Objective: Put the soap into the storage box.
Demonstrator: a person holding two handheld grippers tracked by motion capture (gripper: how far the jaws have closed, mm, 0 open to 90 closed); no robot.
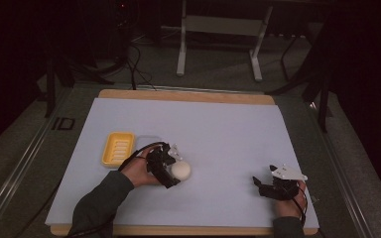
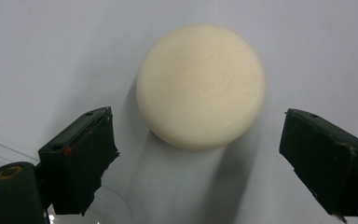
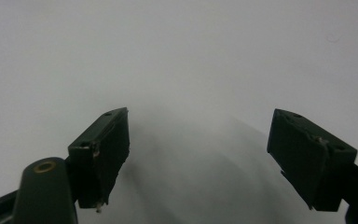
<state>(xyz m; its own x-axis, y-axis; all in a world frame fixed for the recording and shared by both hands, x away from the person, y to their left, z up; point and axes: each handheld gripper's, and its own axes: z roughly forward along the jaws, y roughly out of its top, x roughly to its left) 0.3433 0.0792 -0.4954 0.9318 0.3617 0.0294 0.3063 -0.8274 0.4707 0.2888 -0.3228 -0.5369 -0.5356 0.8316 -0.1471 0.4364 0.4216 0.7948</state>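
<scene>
**Soap sits loose between open jaws**

While the white sheet lies flat, the yellow dish waits at the left. The left gripper hangs spread wide, the round soap just ahead, untouched. The right gripper gapes empty, well apart. Smooth, curved soap: an off-centre squeeze could squirt it away.

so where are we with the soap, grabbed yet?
Not yet. Done: left gripper is open and lined up on the soap, which lies on the white mat. Left: closing and lifting; the yellow dish may be the target. Right gripper open, idle.
</scene>
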